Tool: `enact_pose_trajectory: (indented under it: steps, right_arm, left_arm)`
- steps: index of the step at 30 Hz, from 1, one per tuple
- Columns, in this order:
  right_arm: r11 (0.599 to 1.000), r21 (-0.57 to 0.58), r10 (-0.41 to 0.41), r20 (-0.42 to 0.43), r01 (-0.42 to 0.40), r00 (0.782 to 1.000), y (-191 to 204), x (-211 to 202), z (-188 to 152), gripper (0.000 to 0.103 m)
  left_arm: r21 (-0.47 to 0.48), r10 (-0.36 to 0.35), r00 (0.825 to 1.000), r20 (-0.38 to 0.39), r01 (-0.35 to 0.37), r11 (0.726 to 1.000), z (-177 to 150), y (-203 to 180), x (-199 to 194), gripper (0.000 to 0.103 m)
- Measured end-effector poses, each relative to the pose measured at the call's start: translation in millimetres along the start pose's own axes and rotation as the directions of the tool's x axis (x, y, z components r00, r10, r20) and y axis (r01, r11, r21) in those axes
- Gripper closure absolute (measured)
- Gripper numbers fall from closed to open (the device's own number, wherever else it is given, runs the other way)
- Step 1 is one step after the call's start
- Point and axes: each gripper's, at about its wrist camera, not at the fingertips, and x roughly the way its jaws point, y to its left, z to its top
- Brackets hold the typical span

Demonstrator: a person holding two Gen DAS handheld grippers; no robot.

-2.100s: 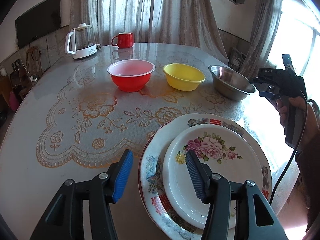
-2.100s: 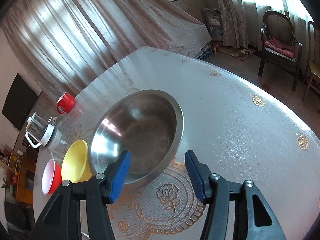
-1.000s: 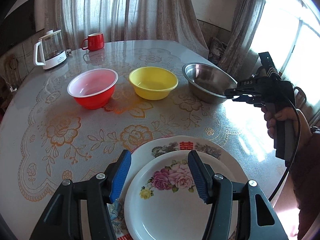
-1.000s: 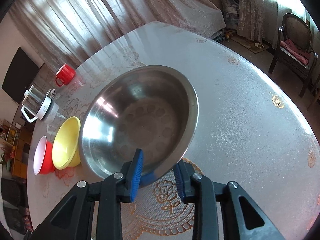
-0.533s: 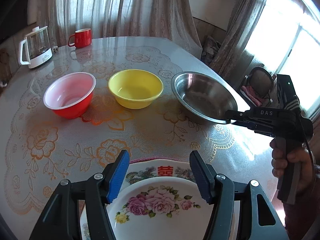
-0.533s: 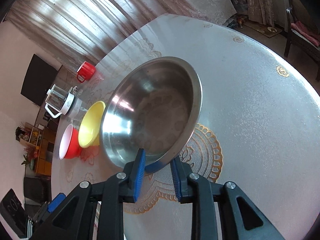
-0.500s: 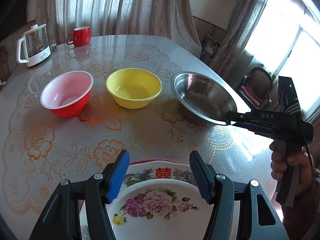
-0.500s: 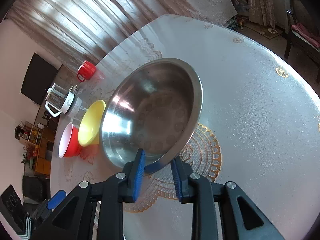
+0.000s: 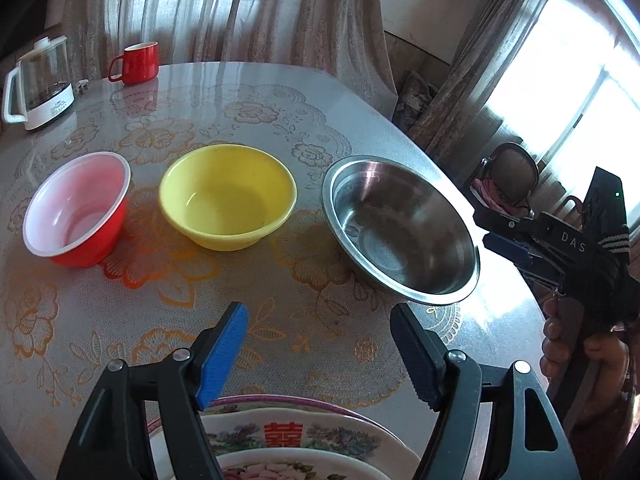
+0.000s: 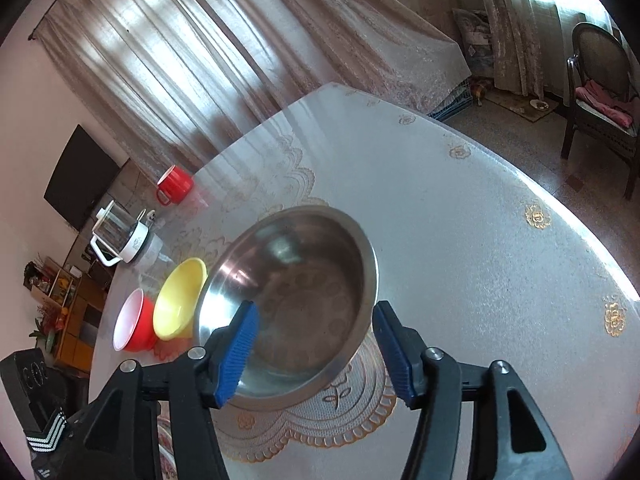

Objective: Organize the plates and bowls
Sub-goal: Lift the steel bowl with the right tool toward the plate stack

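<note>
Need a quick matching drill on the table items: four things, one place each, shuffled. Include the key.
Things:
1. red bowl
2. yellow bowl
3. steel bowl
4. red mug

Places (left wrist view):
A. middle of the bowl row
B. far edge of the table, beside the kettle
C. right end of the row, nearest the right gripper
D. left end of the row

Pairs: 1-D, 2-A, 3-C, 4-B

Two wrist views (shared steel bowl [image 9: 400, 228])

We read white letters "DAS" on the black right gripper [image 9: 516, 240], and a red Chinese character on the near plate [image 9: 288, 432].
</note>
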Motion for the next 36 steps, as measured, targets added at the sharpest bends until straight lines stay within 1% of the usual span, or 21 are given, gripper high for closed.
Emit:
enact_pose_trajectory:
  steps: [2,4,5,6,7,9,10,11,12,14,16,18,21,22,23,24,26,29,30,33,36]
  right_arm:
    - [1.0,0.012,-0.002,0.012,0.002,1.0,-3,3,7,0.043]
    - [1.0,0.012,-0.008,0.028,0.008,1.0,-5,6,12,0.043]
    - [1.0,0.007,-0.023,0.039,0.022,0.999,-4,8,15,0.043]
    - [0.999,-0.003,-0.044,0.045,0.044,0.998,-4,10,17,0.043]
    - [0.998,-0.01,-0.057,0.046,0.058,0.997,-3,13,19,0.043]
    - [0.998,-0.005,-0.055,0.039,0.055,0.998,-5,19,21,0.043]
    - [0.998,-0.002,-0.06,0.035,0.06,0.998,-7,20,22,0.043]
    - [0.998,-0.002,-0.069,0.034,0.069,0.997,-8,22,23,0.049]
    - [0.997,-0.003,-0.076,0.029,0.076,0.997,-9,25,23,0.059]
    - [0.996,0.0,-0.087,0.017,0.087,0.996,-11,29,23,0.068]
    - [0.996,0.0,-0.085,0.002,0.085,0.996,-11,33,22,0.074]
    - [0.996,-0.005,-0.094,-0.009,0.094,0.995,-10,36,21,0.079]
    - [0.997,0.0,-0.083,-0.016,0.083,0.996,-11,37,21,0.08]
    - [0.997,0.008,-0.073,-0.022,0.073,0.997,-13,37,21,0.08]
    - [0.998,0.021,-0.06,-0.03,0.061,0.998,-14,37,21,0.08]
    - [0.998,0.032,-0.053,-0.038,0.054,0.998,-16,37,21,0.079]
    - [0.997,0.04,-0.062,-0.039,0.063,0.997,-18,36,20,0.077]
    - [0.996,0.044,-0.072,-0.037,0.074,0.997,-17,35,18,0.078]
    - [0.996,0.028,-0.083,-0.042,0.084,0.996,-14,34,16,0.08]
    - [0.993,-0.032,-0.114,-0.06,0.112,0.992,-6,30,11,0.08]
    - [0.993,-0.05,-0.108,-0.077,0.104,0.991,-5,25,5,0.08]
  left_arm:
    - [-0.023,-0.026,0.999,-0.031,0.025,0.999,4,-1,9,0.029]
    - [-0.05,-0.019,0.999,-0.047,0.016,0.999,8,-2,18,0.031]
    - [-0.061,-0.015,0.999,-0.044,0.012,0.998,10,-3,20,0.033]
    - [-0.072,-0.017,0.999,-0.04,0.014,0.997,13,-5,22,0.04]
    - [-0.079,-0.022,0.999,-0.042,0.019,0.997,15,-7,24,0.043]
    - [-0.082,-0.033,0.998,-0.047,0.029,0.996,20,-12,28,0.045]
    - [-0.084,-0.037,0.998,-0.047,0.033,0.996,22,-15,32,0.047]
    - [-0.088,-0.037,0.998,-0.05,0.033,0.996,25,-17,36,0.053]
    - [-0.089,-0.036,0.998,-0.053,0.031,0.995,28,-19,40,0.057]
    - [-0.092,-0.035,0.998,-0.051,0.03,0.995,31,-21,47,0.059]
    - [-0.097,-0.026,0.998,-0.048,0.021,0.995,32,-22,53,0.059]
    - [-0.109,-0.033,0.998,-0.056,0.027,0.994,34,-21,59,0.059]
    - [-0.155,-0.074,0.994,-0.077,0.061,0.986,36,-18,67,0.06]
    - [-0.168,-0.093,0.992,-0.08,0.079,0.983,36,-17,68,0.063]
    - [-0.164,-0.087,0.993,-0.075,0.074,0.984,36,-18,68,0.067]
    - [-0.142,-0.072,0.995,-0.069,0.061,0.988,36,-20,66,0.074]
    - [-0.105,-0.049,0.996,-0.069,0.041,0.994,33,-23,65,0.082]
    - [-0.108,-0.066,0.994,-0.088,0.057,0.993,26,-20,59,0.082]
    - [-0.105,-0.069,0.994,-0.09,0.059,0.993,23,-19,57,0.082]
    - [-0.102,-0.072,0.992,-0.106,0.061,0.993,15,-18,50,0.081]
    - [-0.09,-0.068,0.991,-0.113,0.058,0.994,11,-19,47,0.08]
